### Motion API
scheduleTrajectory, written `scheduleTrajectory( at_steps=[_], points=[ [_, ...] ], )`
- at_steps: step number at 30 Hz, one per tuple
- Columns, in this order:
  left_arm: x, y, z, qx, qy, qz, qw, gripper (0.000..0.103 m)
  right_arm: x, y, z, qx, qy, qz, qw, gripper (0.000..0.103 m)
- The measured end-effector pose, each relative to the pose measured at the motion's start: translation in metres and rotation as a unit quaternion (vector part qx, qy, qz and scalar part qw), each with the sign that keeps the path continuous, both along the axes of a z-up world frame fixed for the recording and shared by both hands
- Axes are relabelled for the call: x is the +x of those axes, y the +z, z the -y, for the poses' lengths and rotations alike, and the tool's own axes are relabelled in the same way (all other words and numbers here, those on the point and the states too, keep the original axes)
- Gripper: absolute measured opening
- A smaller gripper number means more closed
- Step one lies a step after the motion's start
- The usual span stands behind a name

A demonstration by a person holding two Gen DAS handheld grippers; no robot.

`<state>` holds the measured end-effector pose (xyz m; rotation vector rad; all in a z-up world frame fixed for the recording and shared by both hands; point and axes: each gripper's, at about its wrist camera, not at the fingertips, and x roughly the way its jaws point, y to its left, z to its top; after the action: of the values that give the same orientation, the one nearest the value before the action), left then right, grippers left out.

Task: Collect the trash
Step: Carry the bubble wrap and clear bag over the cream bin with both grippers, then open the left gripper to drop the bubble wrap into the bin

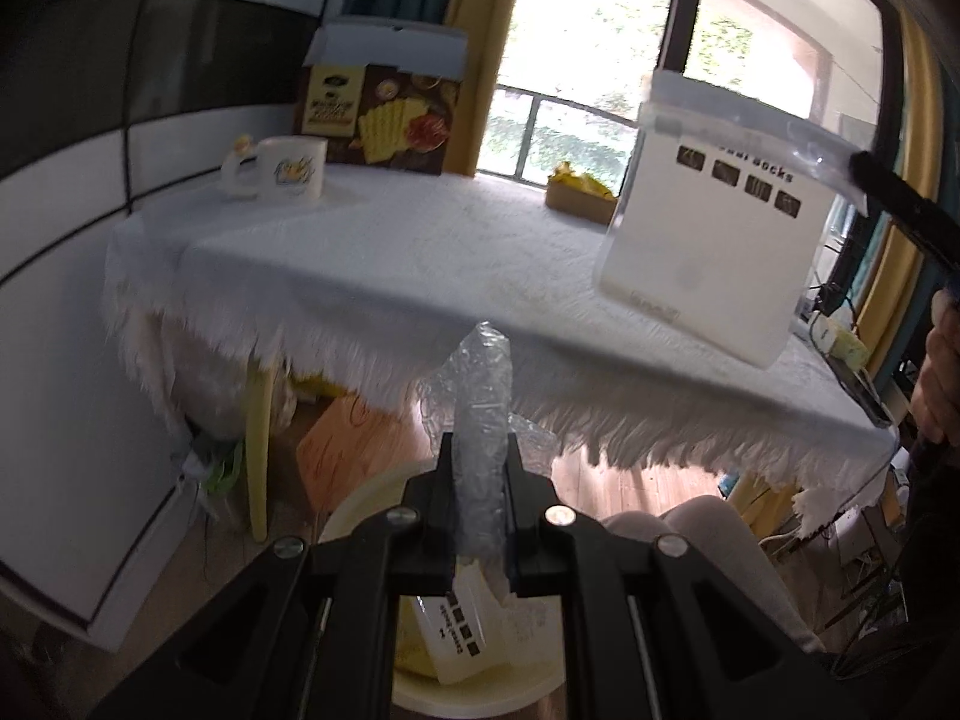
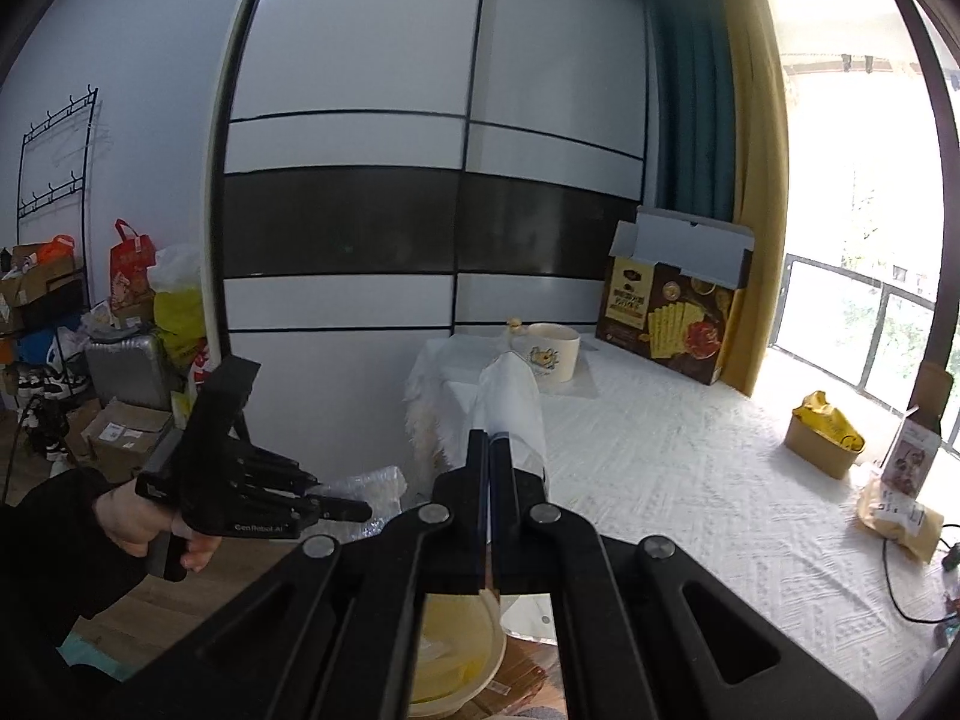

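Between the left gripper's (image 1: 480, 474) black jaws sits a crumpled strip of clear bubble-wrap plastic (image 1: 480, 420), pinched at its middle with loose ends sticking out above and below. The right gripper (image 2: 493, 483) is clenched on the top corner of a flat white resealable sock bag with black printed squares (image 1: 714, 228) — seen from the left wrist it hangs free in the air, over the near edge of the white tablecloth (image 1: 390, 252). Below both grippers, off the table's near edge, a pale yellow round plastic bin (image 1: 366, 498) already holds another white bag. Both pieces look feather-light and limp; I'd judge the film slippery, so a firm pinch on a bunched fold or the bag's stiffer seal strip serves best — a grip on one thin layer may slide. Toward the table's far edge stand a white mug (image 1: 288, 168) and an open brown cracker box (image 1: 384, 114).
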<state>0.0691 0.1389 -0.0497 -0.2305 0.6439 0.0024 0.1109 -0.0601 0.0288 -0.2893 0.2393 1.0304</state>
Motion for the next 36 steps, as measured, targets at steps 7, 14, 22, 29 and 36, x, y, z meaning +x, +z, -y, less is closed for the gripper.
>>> scheduleTrajectory(
  at_steps=[7,14,22,29,36],
  points=[
    [-0.003,-0.032,0.009,-0.004,0.012,-0.029,0.9995,0.01,-0.005,-0.02,-0.016,-0.013,0.009,-0.008,1.0,0.0],
    [0.0,-0.063,0.003,-0.034,0.037,-0.06,0.9969,0.031,-0.004,-0.036,-0.029,-0.016,0.023,-0.026,0.999,0.0],
    [-0.003,-0.078,-0.004,-0.059,0.056,-0.063,0.9947,0.06,-0.001,-0.051,-0.043,-0.026,0.034,-0.042,0.998,0.0],
    [-0.01,-0.08,-0.014,-0.069,0.063,-0.061,0.9938,0.063,0.003,-0.062,-0.056,-0.034,0.045,-0.056,0.997,0.0],
    [-0.027,-0.074,-0.035,-0.064,0.094,-0.053,0.992,0.064,0.0,-0.076,-0.08,-0.045,0.065,-0.071,0.994,0.0]
  ],
)
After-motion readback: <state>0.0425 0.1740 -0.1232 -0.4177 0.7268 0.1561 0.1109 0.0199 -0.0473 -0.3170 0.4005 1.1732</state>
